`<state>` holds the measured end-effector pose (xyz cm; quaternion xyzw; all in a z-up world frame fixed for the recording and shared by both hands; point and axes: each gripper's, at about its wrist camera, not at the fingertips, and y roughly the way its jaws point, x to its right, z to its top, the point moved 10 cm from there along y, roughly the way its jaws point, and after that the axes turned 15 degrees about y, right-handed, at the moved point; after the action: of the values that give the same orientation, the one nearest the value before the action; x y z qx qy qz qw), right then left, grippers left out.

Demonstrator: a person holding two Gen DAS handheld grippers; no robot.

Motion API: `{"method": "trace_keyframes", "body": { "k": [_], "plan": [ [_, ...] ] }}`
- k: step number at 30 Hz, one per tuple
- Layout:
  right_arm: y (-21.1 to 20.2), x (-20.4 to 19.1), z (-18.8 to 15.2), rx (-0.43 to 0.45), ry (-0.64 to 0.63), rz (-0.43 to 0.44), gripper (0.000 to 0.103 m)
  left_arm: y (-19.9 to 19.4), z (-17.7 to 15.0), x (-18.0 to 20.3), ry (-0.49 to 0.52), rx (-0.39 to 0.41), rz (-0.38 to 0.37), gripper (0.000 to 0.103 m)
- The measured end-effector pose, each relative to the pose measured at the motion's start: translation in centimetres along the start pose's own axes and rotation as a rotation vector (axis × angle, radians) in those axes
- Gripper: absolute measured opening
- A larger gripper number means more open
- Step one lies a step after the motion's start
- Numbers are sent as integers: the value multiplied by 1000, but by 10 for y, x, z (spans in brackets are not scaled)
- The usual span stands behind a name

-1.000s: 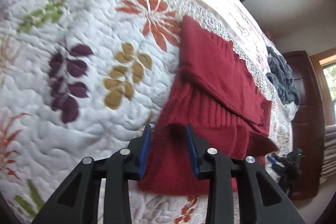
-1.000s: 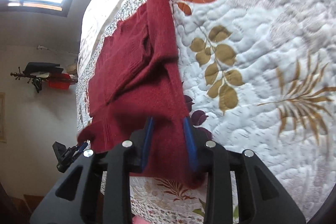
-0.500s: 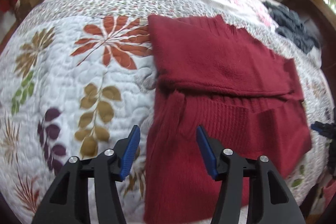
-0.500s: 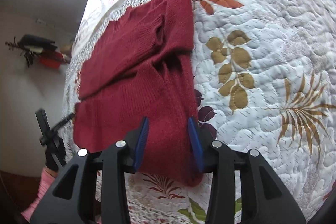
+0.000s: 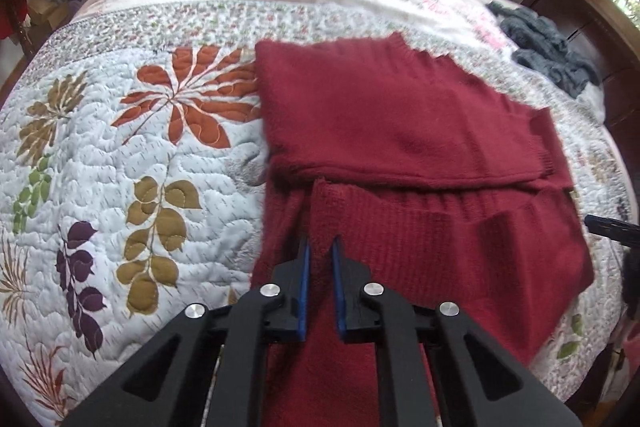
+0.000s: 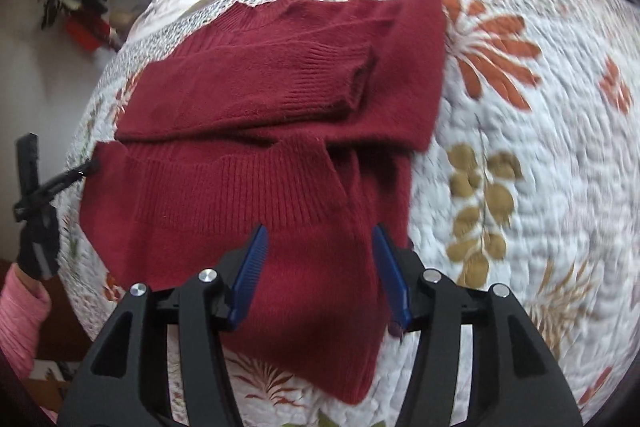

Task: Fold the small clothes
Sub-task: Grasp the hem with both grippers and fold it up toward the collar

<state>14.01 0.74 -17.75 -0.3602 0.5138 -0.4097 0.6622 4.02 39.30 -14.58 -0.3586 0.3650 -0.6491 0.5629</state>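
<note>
A dark red knit sweater lies flat on the leaf-patterned quilt, sleeves folded across and its ribbed hem turned up over the lower body. My left gripper is shut on a ridge of sweater fabric just below the hem's left corner. In the right wrist view the sweater shows a cuffed sleeve across the chest. My right gripper hangs open over the lower right part, pads apart and holding nothing. The left gripper shows at the hem's far corner.
A grey garment lies heaped at the far right of the bed, beside dark wooden furniture. A gloved hand with a pink sleeve holds the left gripper at the bed's edge. Quilt stretches to the right of the sweater.
The right gripper let go of the sweater and opened wide. The left gripper opened half a second ago, then closed on the fabric. Both views have lifted and levelled over the sweater.
</note>
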Motion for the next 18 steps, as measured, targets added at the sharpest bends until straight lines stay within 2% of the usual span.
{"method": "trace_keyframes", "body": {
  "k": [5, 10, 11, 12, 14, 15, 18],
  "plan": [
    [18, 1, 11, -19, -13, -29, 54, 18, -5, 1, 19, -43, 1, 10],
    [37, 7, 17, -55, 9, -40, 52, 37, -7, -1, 3, -80, 3, 18],
    [40, 6, 17, -61, -2, -41, 45, 38, -6, 0, 2, -80, 4, 18],
    [42, 4, 16, -67, -16, -51, 33, 39, -5, 1, 0, -78, 6, 18],
    [44, 4, 15, -65, -41, -79, 21, 37, -5, 1, 5, -75, 15, 17],
    [43, 2, 13, -66, -54, -71, 8, 34, -5, 3, 12, -68, 18, 12],
    [37, -4, 7, -58, -61, -38, 7, 22, -5, 9, 48, -40, 36, 8]
  ]
}}
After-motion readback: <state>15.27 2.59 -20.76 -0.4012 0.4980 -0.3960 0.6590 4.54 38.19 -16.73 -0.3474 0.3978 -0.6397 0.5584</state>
